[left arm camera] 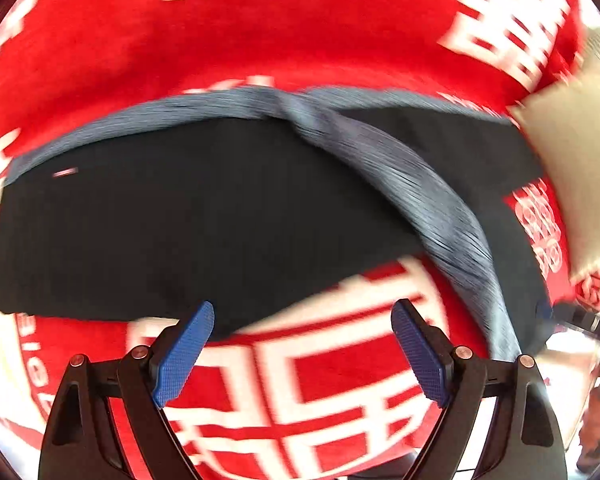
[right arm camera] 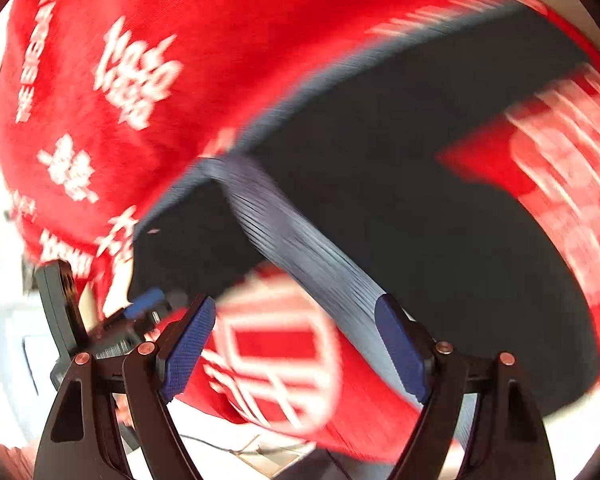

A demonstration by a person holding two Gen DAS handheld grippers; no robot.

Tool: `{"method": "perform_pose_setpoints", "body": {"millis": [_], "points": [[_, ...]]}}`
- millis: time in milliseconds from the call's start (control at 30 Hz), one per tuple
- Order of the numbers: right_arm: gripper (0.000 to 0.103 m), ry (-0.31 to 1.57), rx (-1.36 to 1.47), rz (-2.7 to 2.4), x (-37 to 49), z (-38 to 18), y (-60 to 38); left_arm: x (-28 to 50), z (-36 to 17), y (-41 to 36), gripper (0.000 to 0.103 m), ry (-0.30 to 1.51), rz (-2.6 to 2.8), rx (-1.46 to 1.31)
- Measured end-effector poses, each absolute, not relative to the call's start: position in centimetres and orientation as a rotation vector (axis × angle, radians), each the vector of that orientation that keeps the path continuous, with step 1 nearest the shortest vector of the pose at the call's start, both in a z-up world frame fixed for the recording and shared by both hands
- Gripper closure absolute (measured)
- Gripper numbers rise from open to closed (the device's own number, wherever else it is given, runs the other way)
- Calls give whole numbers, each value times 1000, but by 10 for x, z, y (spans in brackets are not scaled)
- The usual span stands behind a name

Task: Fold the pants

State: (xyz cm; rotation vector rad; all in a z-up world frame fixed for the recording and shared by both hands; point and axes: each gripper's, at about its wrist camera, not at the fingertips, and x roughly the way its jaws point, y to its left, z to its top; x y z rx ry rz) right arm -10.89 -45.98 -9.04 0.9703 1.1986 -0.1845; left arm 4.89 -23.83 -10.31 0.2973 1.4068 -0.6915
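The pants (left arm camera: 204, 216) are lying spread on the red cloth (left arm camera: 260, 40) that is covering the surface, with the grey waistband (left arm camera: 148, 120) running along the edge farthest from the jaws and a grey band (left arm camera: 432, 200) crossing the dark fabric diagonally toward the right. The left gripper (left arm camera: 302, 354) is hanging just above the near hem of the pants, jaws standing wide and holding nothing; the dark fabric is lying directly ahead of the blue fingertips (left arm camera: 196, 328). The right gripper (right arm camera: 296, 350) is likewise standing wide and empty, its right-hand pad sitting just beside the lower end of the grey band (right arm camera: 300, 256), with the pants (right arm camera: 440, 208) extending ahead and to the right. Both views are blurring, so fine contact cannot be confirmed. Judged from this layout, the approach-to-grasp step is in hand and no fold is yet begun. The next move is calling for each pair of jaws to be lowered onto a near edge, closed on the fabric only, not the red cloth, and lifted evenly toward the waistband.
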Motion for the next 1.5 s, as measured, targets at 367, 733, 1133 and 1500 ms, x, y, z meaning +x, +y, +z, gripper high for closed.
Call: {"method": "perform_pose_setpoints", "body": {"millis": [367,733,1133,1500], "points": [[35,1166,1103,-490,-289,-129,-465,4,-114,-270,12,1382,-797,396],[100,1098,1279,-278,-279,-146,-478,0,-125,-299,12,1404,-716,444],[100,931,934,-196,-115,-4,-681,66,-96,-327,12,1333,-479,362],[34,1192,641,-395,-11,-57,-742,123,-117,-378,12,1275,-348,342]]}}
